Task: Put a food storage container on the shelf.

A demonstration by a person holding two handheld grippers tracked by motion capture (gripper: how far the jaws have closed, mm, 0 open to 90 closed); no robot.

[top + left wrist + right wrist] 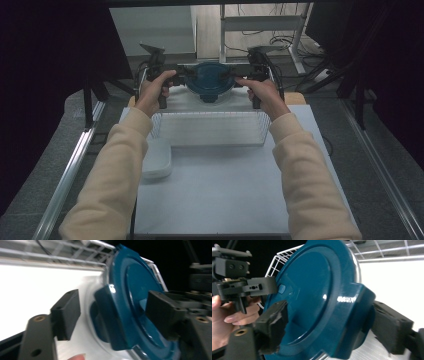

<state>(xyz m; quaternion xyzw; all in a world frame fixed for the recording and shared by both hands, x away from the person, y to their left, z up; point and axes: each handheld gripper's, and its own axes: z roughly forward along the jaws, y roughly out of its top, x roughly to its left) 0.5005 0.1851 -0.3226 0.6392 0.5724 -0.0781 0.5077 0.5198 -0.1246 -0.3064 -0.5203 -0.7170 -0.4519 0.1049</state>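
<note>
Lid [312, 302] hides the container beneath; its edge blurred.

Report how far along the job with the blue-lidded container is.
Done: the round clear container with its blue clip-lock lid sits beyond the white wire basket. In hand: the left gripper and right gripper each straddle a side latch, jaws apart, not clamped. Left: whether the latches are locked can't be told; the white rectangular lid lies untouched.

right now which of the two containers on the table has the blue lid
The round clear container at the far edge, between the two grippers, wears the blue lid. The other, a white rectangular container beside the wire basket, has none.
</note>
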